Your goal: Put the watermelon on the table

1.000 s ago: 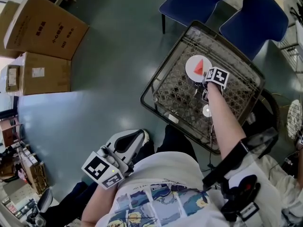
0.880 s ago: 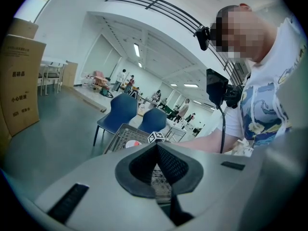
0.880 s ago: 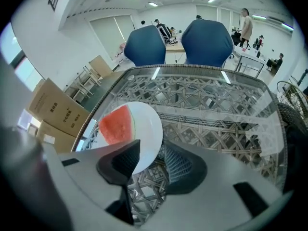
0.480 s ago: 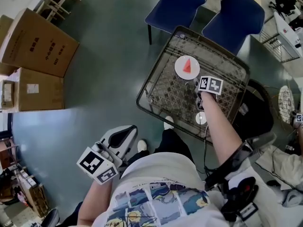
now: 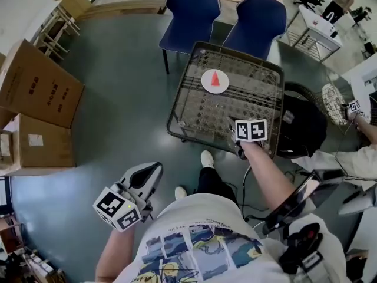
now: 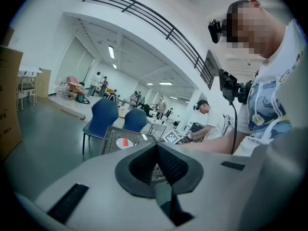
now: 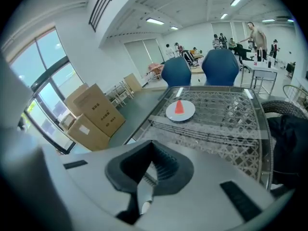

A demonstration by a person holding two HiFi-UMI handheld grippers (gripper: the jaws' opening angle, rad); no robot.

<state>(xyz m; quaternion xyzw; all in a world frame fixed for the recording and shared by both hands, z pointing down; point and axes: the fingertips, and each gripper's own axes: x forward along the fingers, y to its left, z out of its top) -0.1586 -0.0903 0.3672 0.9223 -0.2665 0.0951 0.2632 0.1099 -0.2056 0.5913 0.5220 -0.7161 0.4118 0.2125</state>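
Watermelon (image 5: 215,79) rests on a plate (image 5: 205,85) on the surface (image 5: 254,99), ahead of the right hand-held gripper (image 7: 152,164), whose jaws have just closed, empty. Left hand-held gripper (image 6: 156,146) is also together. Placement judged complete.

The table (image 5: 259,108) top lies mostly bare; only a white plate (image 5: 215,81) with the watermelon slice (image 5: 215,78) stands near its far edge. Two blue chairs (image 5: 189,7) close off the far side, and a dark bundle (image 5: 303,125) crowds the right. The floor (image 5: 118,87) to the left lies open up to the cardboard boxes (image 5: 38,93).
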